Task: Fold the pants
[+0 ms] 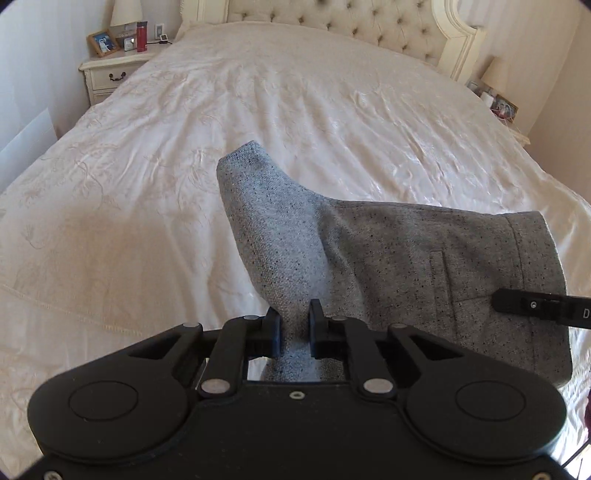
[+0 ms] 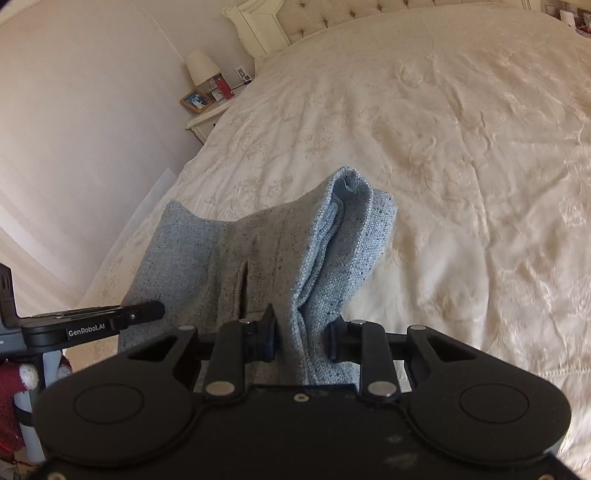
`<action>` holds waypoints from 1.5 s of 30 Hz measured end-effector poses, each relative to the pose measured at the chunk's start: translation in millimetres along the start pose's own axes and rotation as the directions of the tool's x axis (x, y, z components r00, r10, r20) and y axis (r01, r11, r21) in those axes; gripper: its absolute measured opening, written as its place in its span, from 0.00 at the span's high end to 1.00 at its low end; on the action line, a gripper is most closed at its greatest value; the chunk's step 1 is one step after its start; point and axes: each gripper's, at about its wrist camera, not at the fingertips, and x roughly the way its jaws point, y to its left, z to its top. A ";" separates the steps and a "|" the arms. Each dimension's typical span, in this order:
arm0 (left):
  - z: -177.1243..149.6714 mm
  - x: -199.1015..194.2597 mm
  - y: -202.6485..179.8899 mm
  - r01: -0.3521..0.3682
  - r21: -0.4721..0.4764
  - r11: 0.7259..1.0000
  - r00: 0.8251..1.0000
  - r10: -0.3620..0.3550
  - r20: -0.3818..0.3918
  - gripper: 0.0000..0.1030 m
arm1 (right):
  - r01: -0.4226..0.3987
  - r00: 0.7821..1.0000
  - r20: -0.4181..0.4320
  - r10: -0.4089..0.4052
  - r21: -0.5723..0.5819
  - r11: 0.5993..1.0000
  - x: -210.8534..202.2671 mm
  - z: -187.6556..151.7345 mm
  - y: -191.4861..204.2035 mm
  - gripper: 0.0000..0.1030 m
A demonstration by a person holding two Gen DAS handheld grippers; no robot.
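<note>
Grey speckled pants [image 1: 388,254] hang lifted above the cream bed, stretched between my two grippers. My left gripper [image 1: 295,325] is shut on one bunched corner of the pants. My right gripper [image 2: 301,341] is shut on the other bunched end of the pants [image 2: 266,251], near the waistband and a slit pocket. The right gripper's finger shows at the right edge of the left wrist view [image 1: 532,306]; the left gripper shows at the left of the right wrist view [image 2: 96,323]. The lower part of the pants is hidden below both grippers.
A wide bed with a cream embroidered cover [image 1: 258,110] fills both views, with a tufted headboard [image 1: 351,22] at the far end. A white nightstand [image 1: 110,74] with a lamp, photo frame and red bottle stands at its far left. Another nightstand [image 1: 502,107] is at the far right.
</note>
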 end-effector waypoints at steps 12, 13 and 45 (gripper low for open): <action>-15.4 15.8 30.1 -0.234 -0.099 0.967 0.970 0.226 -0.084 0.68 | 0.334 0.942 0.043 -0.332 -0.058 0.941 0.9 -22.7 31.4 0.62; -19.2 10.3 26.5 -0.234 -0.094 0.968 0.971 0.226 -0.082 0.68 | 0.337 0.940 0.069 -0.333 -0.066 0.939 -7.6 -27.0 39.9 0.62; -65.6 -88.5 -56.5 -0.180 -0.025 0.983 0.983 0.179 -0.036 0.68 | 0.283 0.957 0.083 -0.277 -0.079 0.956 -107.8 -95.6 100.2 0.62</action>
